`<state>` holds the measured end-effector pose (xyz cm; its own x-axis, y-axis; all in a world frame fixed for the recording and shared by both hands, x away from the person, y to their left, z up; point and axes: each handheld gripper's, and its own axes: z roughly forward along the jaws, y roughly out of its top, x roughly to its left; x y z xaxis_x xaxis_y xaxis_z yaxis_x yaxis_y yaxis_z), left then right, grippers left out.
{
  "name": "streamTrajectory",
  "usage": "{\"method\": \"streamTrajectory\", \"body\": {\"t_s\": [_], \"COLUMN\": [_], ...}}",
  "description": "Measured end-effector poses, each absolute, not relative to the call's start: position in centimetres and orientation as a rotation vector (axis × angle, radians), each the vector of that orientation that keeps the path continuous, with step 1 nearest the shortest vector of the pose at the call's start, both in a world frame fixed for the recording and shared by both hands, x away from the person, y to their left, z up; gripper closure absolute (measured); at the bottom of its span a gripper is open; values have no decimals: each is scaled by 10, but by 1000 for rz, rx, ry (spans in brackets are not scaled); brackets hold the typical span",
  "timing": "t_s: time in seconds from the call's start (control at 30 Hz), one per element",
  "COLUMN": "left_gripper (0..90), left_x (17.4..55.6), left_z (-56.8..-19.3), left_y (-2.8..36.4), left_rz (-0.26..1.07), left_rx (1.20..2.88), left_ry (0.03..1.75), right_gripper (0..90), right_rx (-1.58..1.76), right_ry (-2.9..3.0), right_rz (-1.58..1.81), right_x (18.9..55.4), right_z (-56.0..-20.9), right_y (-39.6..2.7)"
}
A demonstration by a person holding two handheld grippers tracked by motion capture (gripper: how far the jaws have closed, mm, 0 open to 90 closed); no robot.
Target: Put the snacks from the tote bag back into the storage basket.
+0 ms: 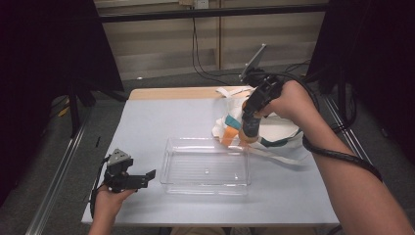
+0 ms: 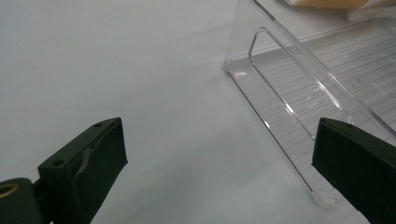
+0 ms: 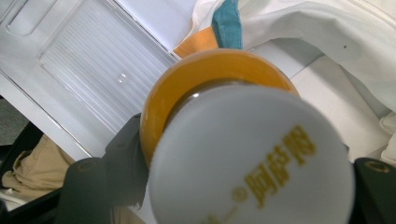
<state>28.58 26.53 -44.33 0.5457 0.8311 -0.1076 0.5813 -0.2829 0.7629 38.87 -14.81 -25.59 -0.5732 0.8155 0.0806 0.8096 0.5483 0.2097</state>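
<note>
My right gripper (image 1: 250, 128) points down over the far right corner of a clear plastic tray (image 1: 205, 188), shut on an orange bottle (image 1: 249, 139) with a white cap. In the right gripper view the bottle's cap (image 3: 252, 158), printed with gold characters, sits between the two black jaws, with its orange body (image 3: 196, 74) beyond it. My left gripper (image 1: 147, 178) rests low at the table's front left, open, pointing at the tray's left end. In the left gripper view its jaws (image 2: 219, 149) stand wide apart with nothing between them, the tray's wall (image 2: 280, 60) just ahead.
A white cloth bag (image 1: 279, 129) with teal and orange trim lies crumpled behind the tray, under my right hand; its straps trail toward the tray's right side. The table has a pale cover (image 1: 161, 122) and a wooden strip (image 1: 171, 93) along the far edge.
</note>
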Motion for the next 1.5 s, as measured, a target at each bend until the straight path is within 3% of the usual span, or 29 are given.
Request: {"method": "streamTrajectory", "body": {"t_s": [1.5], "left_gripper": [28], "left_x": [287], "left_z": [-444], "left_y": [265], "left_rz": [393], "left_rx": [1996], "left_ry": [1133], "right_gripper": [304], "right_rx": [1406], "right_ry": [2783], "right_rz": [346], "right_x": [386], "right_z": [-271], "right_y": [-131]}}
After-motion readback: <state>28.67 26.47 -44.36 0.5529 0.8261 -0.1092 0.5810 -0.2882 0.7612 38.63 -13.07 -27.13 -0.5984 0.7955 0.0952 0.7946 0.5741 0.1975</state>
